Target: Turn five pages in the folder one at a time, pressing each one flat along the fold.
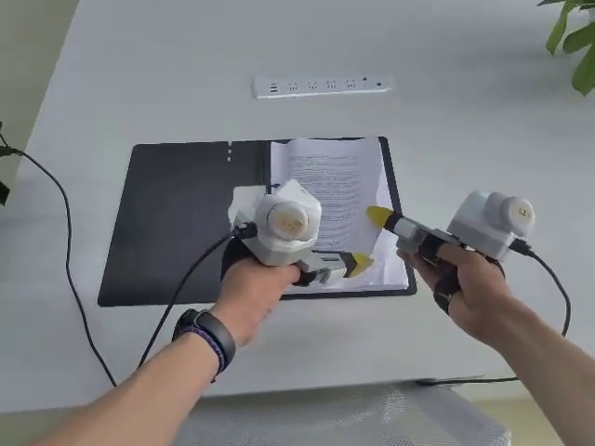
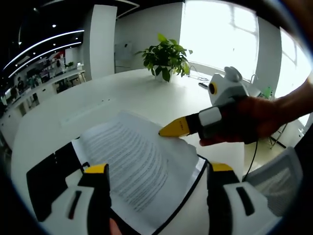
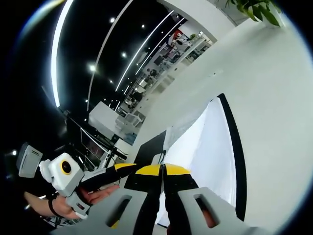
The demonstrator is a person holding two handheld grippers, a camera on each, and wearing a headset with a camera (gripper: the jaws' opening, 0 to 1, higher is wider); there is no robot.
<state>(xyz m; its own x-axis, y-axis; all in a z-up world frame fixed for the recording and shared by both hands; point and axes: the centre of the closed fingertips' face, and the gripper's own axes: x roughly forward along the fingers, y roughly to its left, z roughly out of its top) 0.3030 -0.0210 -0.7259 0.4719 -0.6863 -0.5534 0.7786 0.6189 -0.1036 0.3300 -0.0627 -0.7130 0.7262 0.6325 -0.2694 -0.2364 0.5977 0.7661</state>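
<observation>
A black folder (image 1: 177, 223) lies open on the white table, its bare inner cover on the left and printed pages (image 1: 330, 181) on the right. My right gripper (image 1: 378, 216) sits at the right edge of the pages, yellow tips together, shut on the edge of the top page (image 2: 132, 161), which curves up slightly. In its own view the right gripper (image 3: 162, 171) has its jaws pressed together over the white sheet (image 3: 210, 147). My left gripper (image 1: 353, 268) hovers low over the bottom right corner of the folder. Its jaws (image 2: 159, 169) stand wide open with the page between and beyond them.
A white power strip (image 1: 321, 86) lies behind the folder. A black cable (image 1: 65, 260) trails down the table's left side. Green plant leaves (image 1: 572, 42) reach in at the back right. The table's front edge runs just below my hands, with a grey seat (image 1: 372, 418) under it.
</observation>
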